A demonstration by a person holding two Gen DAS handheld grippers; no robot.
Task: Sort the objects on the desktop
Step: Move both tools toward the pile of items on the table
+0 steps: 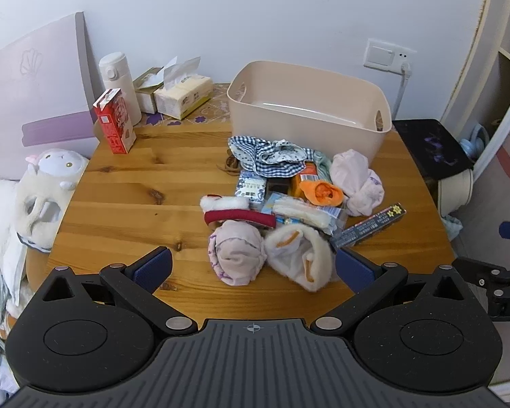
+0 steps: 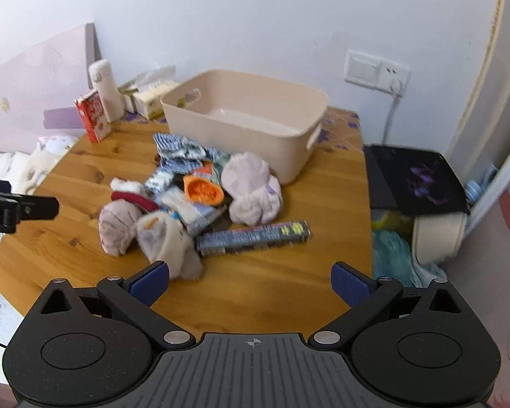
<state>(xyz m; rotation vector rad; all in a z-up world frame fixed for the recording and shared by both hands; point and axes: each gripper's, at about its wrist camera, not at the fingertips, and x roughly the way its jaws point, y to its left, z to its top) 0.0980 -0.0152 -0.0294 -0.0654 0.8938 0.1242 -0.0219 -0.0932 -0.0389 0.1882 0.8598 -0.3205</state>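
Left wrist view: left gripper [image 1: 253,267], jaws spread wide, empty. Directly ahead, between the fingertips: lilac rolled sock [image 1: 236,256] and cream rolled sock [image 1: 301,258], touching. Beyond them: mixed pile, then beige bin [image 1: 309,125], empty.

Right wrist view: right gripper [image 2: 250,280], jaws spread, empty. Long printed box [image 2: 253,234] ahead, slightly left; cream sock by left fingertip. Socks judged light, soft, compressible: pinch across the bulk. Box stiff: grip mid-length.

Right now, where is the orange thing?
The orange thing sits in the middle of the pile on the wooden table, in front of the beige bin. A pale purple cloth bundle lies just to its right in both views.
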